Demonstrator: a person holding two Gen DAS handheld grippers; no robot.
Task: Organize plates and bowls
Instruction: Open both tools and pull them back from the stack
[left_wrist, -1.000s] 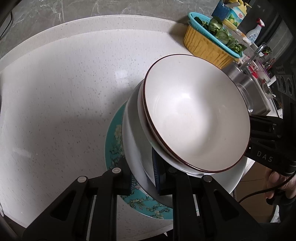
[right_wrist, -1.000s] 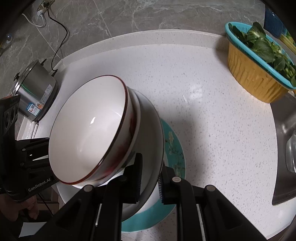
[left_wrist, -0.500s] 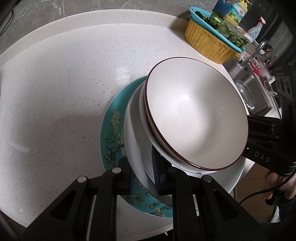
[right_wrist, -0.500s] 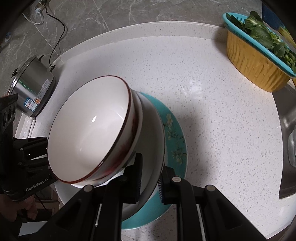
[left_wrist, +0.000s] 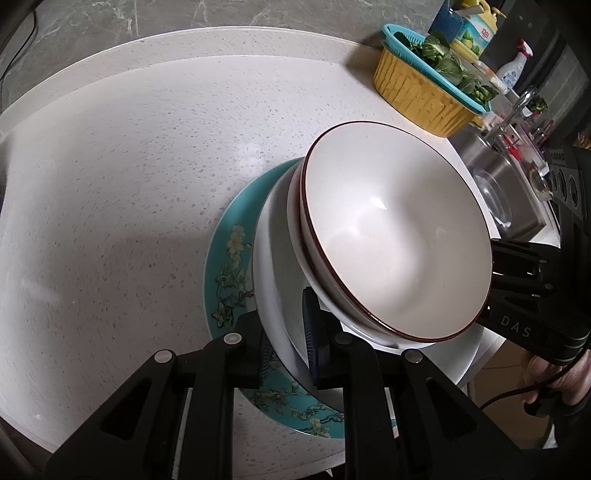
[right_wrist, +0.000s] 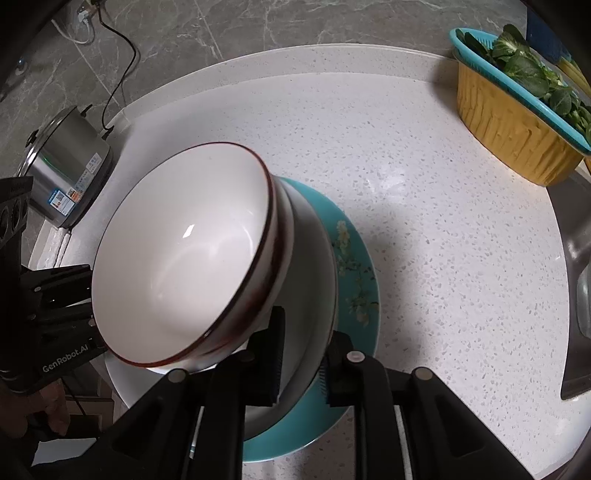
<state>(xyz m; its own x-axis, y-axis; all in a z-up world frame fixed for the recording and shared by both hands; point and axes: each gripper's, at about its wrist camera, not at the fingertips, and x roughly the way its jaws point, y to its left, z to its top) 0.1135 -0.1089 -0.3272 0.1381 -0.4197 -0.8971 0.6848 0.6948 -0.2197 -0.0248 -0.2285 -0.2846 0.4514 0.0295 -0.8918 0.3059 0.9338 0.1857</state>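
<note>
- Left gripper (left_wrist: 286, 341) and right gripper (right_wrist: 301, 360) are each pinching the white plate (left_wrist: 275, 295) rim, fingers nearly closed; the right's have just been easing apart.
- Plate is sitting over the teal floral plate (left_wrist: 225, 266) on the speckled desk (left_wrist: 122, 184).
- Risk: the glazed, red-rimmed nested bowls (left_wrist: 395, 243) are tilting and could slide off.

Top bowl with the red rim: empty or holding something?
Empty. The red-rimmed bowl shows only a bare, glossy white inside in both wrist views; it sits nested on the stack over the teal plate.

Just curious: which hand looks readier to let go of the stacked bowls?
Right, probably: on the right gripper the jaws have just been opening around the deep white dish rim; the left gripper clamps it.
</note>
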